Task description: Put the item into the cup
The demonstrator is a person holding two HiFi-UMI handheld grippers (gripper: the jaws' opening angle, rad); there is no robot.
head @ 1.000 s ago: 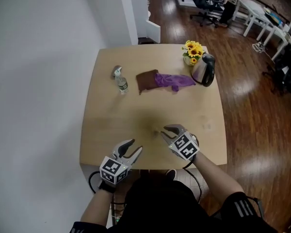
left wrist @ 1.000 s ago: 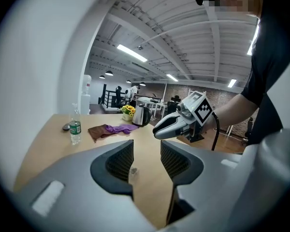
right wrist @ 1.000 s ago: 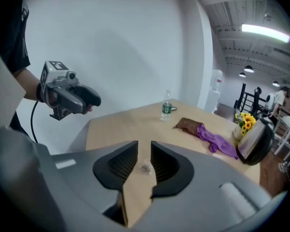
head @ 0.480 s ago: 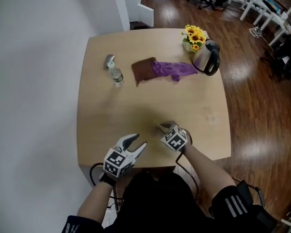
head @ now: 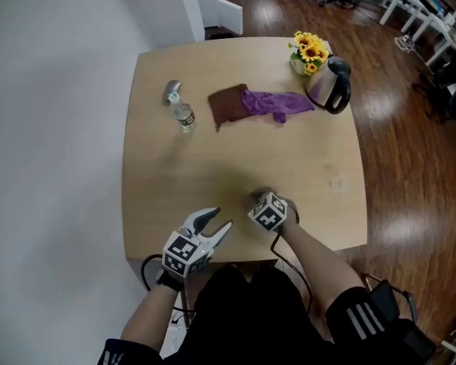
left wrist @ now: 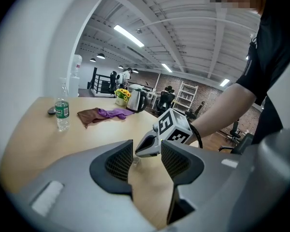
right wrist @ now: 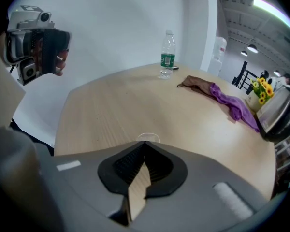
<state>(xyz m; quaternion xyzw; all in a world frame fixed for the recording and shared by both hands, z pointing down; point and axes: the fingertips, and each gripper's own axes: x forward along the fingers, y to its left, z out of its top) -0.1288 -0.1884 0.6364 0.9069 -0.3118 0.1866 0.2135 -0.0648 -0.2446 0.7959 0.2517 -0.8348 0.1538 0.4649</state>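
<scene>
A small clear cup (left wrist: pixel 136 161) stands on the wooden table (head: pixel 175 173) near its front edge. Only its round rim (right wrist: pixel 147 138) shows in the right gripper view, right at the jaw tips. My right gripper (head: pixel 263 198) points steeply down onto it. Its jaws have just been closing and now stand shut (right wrist: pixel 145 148). I cannot tell whether the cup's wall is pinched between them. My left gripper (head: pixel 217 221) lies low to its left, open and holding nothing, and aims at the right gripper (left wrist: pixel 171 128).
At the far side stand a water bottle (head: pixel 184 116) with a small grey object (head: pixel 171 91) beside it. To their right lie a brown cloth (head: pixel 228 105) and a purple cloth (head: pixel 277 103), then a kettle (head: pixel 330 87) and sunflowers (head: pixel 308 50).
My right gripper has dropped to the table and tipped steeply down, and its open jaws can no longer be seen spread. The left gripper sank a little, then held still.
</scene>
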